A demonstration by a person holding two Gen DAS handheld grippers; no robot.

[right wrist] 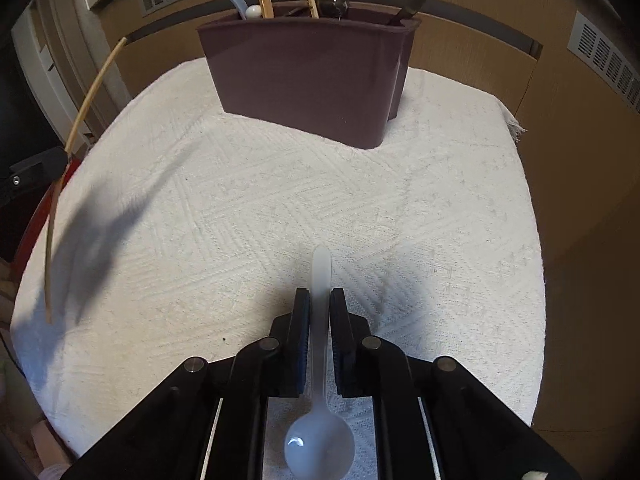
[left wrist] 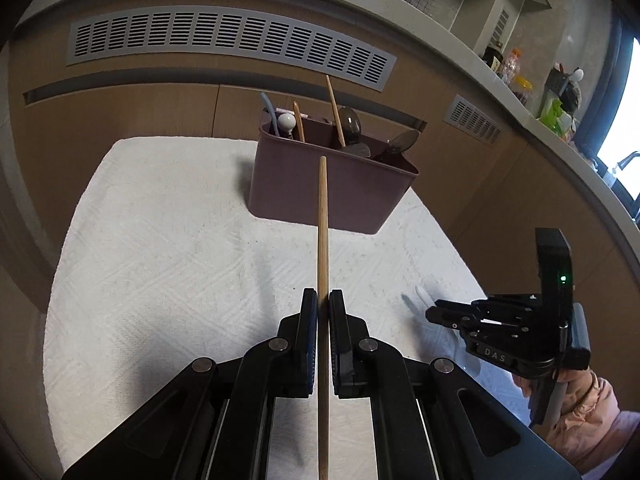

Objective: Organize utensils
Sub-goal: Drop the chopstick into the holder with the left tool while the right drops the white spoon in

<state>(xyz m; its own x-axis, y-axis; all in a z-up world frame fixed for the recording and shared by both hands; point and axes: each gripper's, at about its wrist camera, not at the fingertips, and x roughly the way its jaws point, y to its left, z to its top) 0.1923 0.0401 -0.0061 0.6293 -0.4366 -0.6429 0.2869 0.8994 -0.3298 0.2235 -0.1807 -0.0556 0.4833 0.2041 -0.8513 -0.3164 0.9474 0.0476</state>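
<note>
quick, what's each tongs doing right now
left tongs: shut on a wooden chopstick
right tongs: shut on a white plastic spoon

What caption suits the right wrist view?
Hand-held gripper holding a white spoon before the utensil holder.

The left gripper [left wrist: 323, 304] points forward and down, its jaws clamped on a chopstick [left wrist: 322, 240] that runs straight out between the pads. The right gripper [right wrist: 320, 304] tilts more steeply down (jaws closed on a spoon [right wrist: 320, 320] handle, bowl toward the camera). A sleeved hand [left wrist: 576, 392] holds its grip, seemingly from below.
</note>
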